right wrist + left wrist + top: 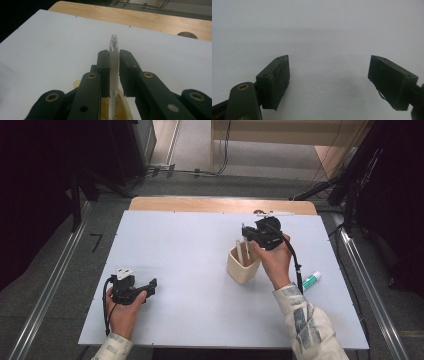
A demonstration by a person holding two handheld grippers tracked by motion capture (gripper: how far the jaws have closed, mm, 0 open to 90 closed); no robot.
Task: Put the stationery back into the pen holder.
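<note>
The right gripper [114,72] has its two black jaws pressed against the sides of a white pen [114,62], which stands upright between them with its clear cap end rising above the jaw tips. The pen's lower part drops into a cream-coloured holder cup [120,107] directly under the jaws. In the high view this gripper [248,236] hovers over the cup [242,266], which stands right of the middle of the white table [175,270]; two white sticks rise from the cup, one at the jaws. Another white pen [275,213] lies at the table's far edge, and a white tube with a green label [311,280] lies near the right edge, beside the right forearm.

The left gripper [329,80] has its jaws spread wide with nothing between them, over bare table. In the high view it [150,287] rests near the front left corner, well apart from the cup.
</note>
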